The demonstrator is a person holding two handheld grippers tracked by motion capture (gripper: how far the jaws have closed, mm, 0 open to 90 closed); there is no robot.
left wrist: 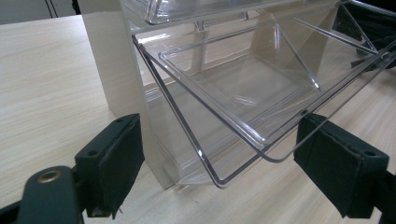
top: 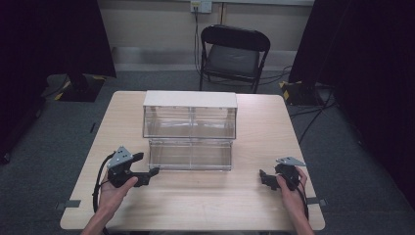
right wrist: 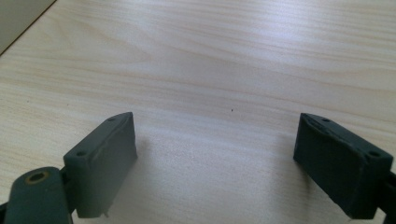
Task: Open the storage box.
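One clear drawer unit (top: 190, 129) sits between two tools, left (top: 145, 175) and right (top: 264, 178), both gaping wide.

Even overhead lighting, no harsh shadows; gripper views sharper than the high view.

High view soft and slightly grainy; dark black curtains (top: 58, 39) at both sides swallow detail, while the pale wooden table (top: 205, 205) is evenly lit. The clear plastic drawer cabinet (left wrist: 243, 88) carries faint white glints along its edges in the left gripper view. A broad bright sheen crosses the tabletop in the right gripper view, with soft shadows beneath the black padded jaws, which blur slightly near the bottom.
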